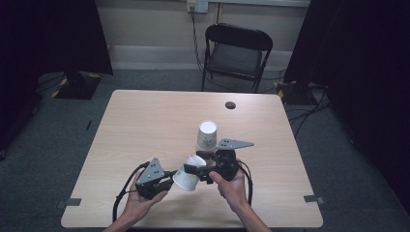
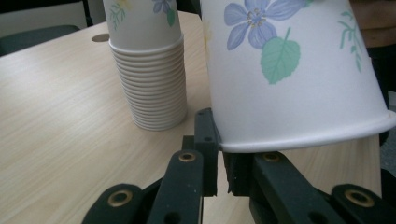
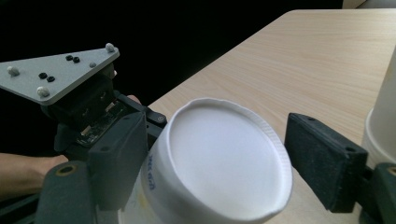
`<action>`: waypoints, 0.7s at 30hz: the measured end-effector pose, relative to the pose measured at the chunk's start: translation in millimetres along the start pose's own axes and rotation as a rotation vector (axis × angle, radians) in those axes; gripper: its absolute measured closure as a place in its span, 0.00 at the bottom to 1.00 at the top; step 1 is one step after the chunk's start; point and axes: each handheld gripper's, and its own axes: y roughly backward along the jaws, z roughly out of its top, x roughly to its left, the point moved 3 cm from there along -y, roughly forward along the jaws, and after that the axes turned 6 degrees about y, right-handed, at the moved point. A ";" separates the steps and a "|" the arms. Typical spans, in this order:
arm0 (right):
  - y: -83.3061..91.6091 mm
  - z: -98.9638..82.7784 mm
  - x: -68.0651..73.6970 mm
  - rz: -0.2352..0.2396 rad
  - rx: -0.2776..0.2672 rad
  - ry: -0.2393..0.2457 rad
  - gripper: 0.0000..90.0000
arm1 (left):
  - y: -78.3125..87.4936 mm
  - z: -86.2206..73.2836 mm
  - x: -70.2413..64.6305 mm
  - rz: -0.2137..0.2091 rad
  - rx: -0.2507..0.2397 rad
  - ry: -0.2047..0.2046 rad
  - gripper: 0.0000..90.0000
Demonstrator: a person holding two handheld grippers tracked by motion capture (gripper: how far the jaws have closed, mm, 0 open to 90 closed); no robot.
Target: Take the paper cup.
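A flowered white paper cup [image 1: 186, 178] lies tilted on its side near the table's front edge, between both grippers. My left gripper [image 2: 219, 163] is shut on the cup's rim [image 2: 299, 140], pinching the wall between its pads. My right gripper [image 3: 215, 133] stands open around the cup's base end [image 3: 219, 163], with a gap showing at its right pad [image 3: 322, 158]. An upside-down stack of matching cups [image 1: 206, 135] stands just behind the right gripper [image 1: 197, 163], and appears as the stack [image 2: 152, 70] in the left gripper view. The left gripper [image 1: 169, 181] comes in from the left.
The wooden table [image 1: 145, 121] has a round cable hole [image 1: 230, 105] near its far edge. A black folding chair [image 1: 237, 53] stands beyond the table. Dark curtains hang on both sides. The cup stack [image 3: 383, 121] is close to the right gripper's right jaw.
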 end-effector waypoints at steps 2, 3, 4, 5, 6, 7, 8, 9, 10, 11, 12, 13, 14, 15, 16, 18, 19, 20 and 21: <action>0.9 0.9 0.5 -0.012 -0.001 0.021 0.27 | -0.3 -0.4 0.8 -0.005 0.015 0.000 0.95; 1.7 1.5 0.6 -0.019 0.000 0.034 0.28 | -0.9 -0.7 1.1 -0.009 0.018 0.003 0.95; 2.6 2.2 0.6 -0.026 -0.002 0.045 0.30 | -1.0 -1.1 1.3 -0.008 0.023 0.006 0.95; 3.6 2.8 0.6 -0.034 -0.002 0.058 0.30 | -1.2 -1.3 2.0 -0.011 0.028 0.006 0.95; 4.3 3.4 0.7 -0.040 -0.002 0.065 0.31 | -1.4 -1.7 2.3 -0.013 0.035 0.012 0.95; 5.6 4.0 0.7 -0.049 -0.002 0.079 0.33 | -2.1 -2.3 3.1 -0.016 0.049 0.015 0.95; 7.1 4.8 0.9 -0.056 -0.007 0.096 0.34 | -2.7 -2.8 3.9 -0.024 0.062 0.014 0.95; 8.1 5.2 0.9 -0.061 -0.008 0.107 0.35 | -3.4 -4.1 4.7 -0.023 0.080 0.015 0.95; 9.8 6.0 0.8 -0.070 -0.013 0.120 0.36 | -4.3 -5.1 5.8 -0.027 0.097 0.015 0.95; 11.1 6.4 0.8 -0.074 -0.014 0.133 0.39 | -4.8 -5.8 6.3 -0.031 0.105 0.021 0.95; 12.1 6.6 0.7 -0.080 -0.006 0.140 0.41 | -5.3 -6.2 7.3 -0.034 0.112 0.022 0.95; 13.2 6.7 0.4 -0.092 0.005 0.151 0.41 | -6.3 -6.7 7.9 -0.040 0.124 0.026 0.95; 14.7 6.8 0.5 -0.101 0.007 0.159 0.43 | -6.9 -7.2 8.5 -0.036 0.130 0.026 0.95; 15.8 6.8 0.8 -0.097 0.011 0.168 0.46 | -7.6 -7.5 9.5 -0.038 0.137 0.026 0.95; 16.4 6.9 1.3 -0.093 0.014 0.173 0.47 | -8.7 -8.2 10.3 -0.038 0.150 0.030 0.95; 17.8 7.5 3.1 -0.103 0.028 0.205 0.50 | -11.6 -9.8 12.0 -0.044 0.172 0.030 0.95; 18.2 7.8 3.6 -0.102 0.029 0.211 0.52 | -12.4 -10.5 13.1 -0.034 0.182 0.022 0.95; 18.8 8.4 4.2 -0.106 0.031 0.218 0.54 | -13.0 -10.8 14.2 -0.028 0.190 0.025 0.95; 19.2 8.9 4.7 -0.113 0.035 0.234 0.57 | -13.7 -11.2 15.3 -0.025 0.198 0.037 0.95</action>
